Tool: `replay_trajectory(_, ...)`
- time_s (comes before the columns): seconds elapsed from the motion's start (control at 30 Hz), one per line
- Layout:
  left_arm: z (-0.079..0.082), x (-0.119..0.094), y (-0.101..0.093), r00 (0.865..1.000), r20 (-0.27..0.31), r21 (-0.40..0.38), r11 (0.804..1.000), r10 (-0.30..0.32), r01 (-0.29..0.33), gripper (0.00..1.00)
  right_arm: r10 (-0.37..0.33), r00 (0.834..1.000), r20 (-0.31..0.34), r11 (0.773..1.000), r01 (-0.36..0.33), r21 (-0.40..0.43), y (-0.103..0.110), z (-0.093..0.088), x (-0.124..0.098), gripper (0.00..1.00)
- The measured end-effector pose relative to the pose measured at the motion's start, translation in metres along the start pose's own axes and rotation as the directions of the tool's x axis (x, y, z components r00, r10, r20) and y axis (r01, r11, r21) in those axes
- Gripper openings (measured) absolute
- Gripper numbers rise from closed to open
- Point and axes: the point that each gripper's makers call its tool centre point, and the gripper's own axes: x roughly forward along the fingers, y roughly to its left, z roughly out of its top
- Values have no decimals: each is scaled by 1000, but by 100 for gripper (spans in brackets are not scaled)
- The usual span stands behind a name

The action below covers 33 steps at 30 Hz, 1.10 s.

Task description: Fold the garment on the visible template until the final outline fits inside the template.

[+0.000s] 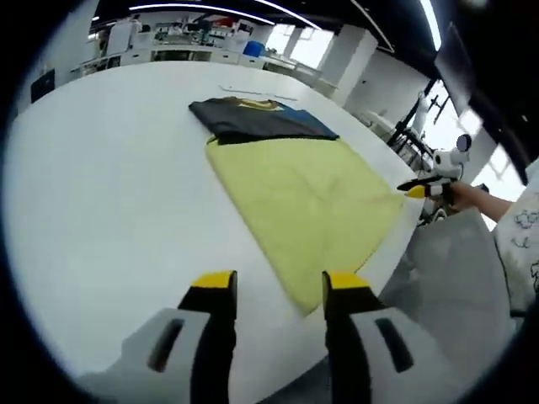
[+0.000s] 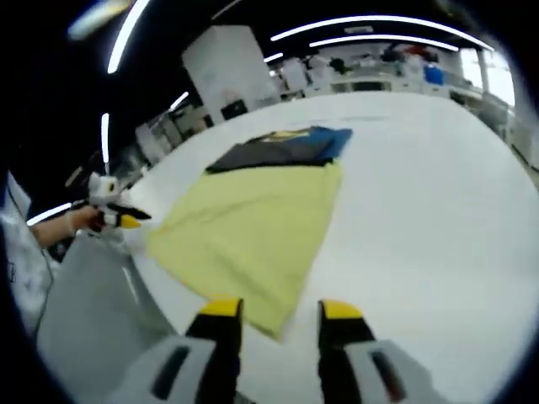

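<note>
Yellow cloth (image 1: 307,215) is the template here, spread flat on the white table (image 1: 109,194), and the dark folded garment (image 1: 261,118) sits across its far end, up in the upper middle of the left gripper view. In the right gripper view the same dark bundle (image 2: 282,147) lies above centre, with a blue part at its right end, again past the yellow sheet (image 2: 248,236).

So the thing that matters: the garment is straight ahead of both sets of tongs, well apart from them, with the whole yellow sheet in between. Its long axis runs crosswise to the sheet's long direction, roughly left-right in both frames.

The left gripper (image 1: 280,286) has its yellow-tipped jaws spread wide with nothing between them, hovering over the near corner of the sheet at the bottom of the frame. The right gripper (image 2: 274,310) is the same deal, jaws apart and empty, right above the sheet's near edge.

Honestly neither looks clearly nearer to me. Whether the garment's outline already sits fully inside the yellow area, I can't tell; its far edge looks like it may poke past.
</note>
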Motion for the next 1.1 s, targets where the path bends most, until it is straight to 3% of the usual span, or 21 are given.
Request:
replay_trajectory(0.33, -21, 4, -10, 995, -83, -76, 996, -50, 44, 23, 10, 999, -37, 999, -8, 49, 4, -11, 1, 21)
replay_trajectory(0.47, -20, 5, -5, 996, -79, -113, 993, -45, 35, 19, 19, 999, -43, 997, -16, 70, 6, -13, 1, 16)
replay_trajectory(0.6, -24, 6, -13, 993, -95, -149, 987, -71, 57, 13, 27, 999, -39, 995, -23, 100, 8, -13, 3, 11)
replay_trajectory(0.73, -27, 7, -8, 994, -90, -202, 978, -60, 41, 6, 32, 999, -40, 992, -26, 127, 7, -15, 6, 0)
replay_trajectory(0.8, -30, 10, -2, 994, -102, -200, 980, -47, 26, 0, 52, 998, -23, 985, -47, 163, 7, -14, 9, 0)
replay_trajectory(0.83, -28, 10, -5, 994, -85, -191, 980, -67, 50, 0, 47, 999, -27, 983, -41, 179, 5, -15, 9, 0)
replay_trajectory(0.9, -28, 9, -4, 994, -96, -216, 976, -56, 34, 0, 50, 998, -34, 981, -42, 192, 5, -14, 8, 0)
replay_trajectory(1.1, -22, 3, -11, 994, -63, -244, 967, -85, 67, 0, 108, 994, 11, 965, -108, 239, 15, -4, -11, 0)
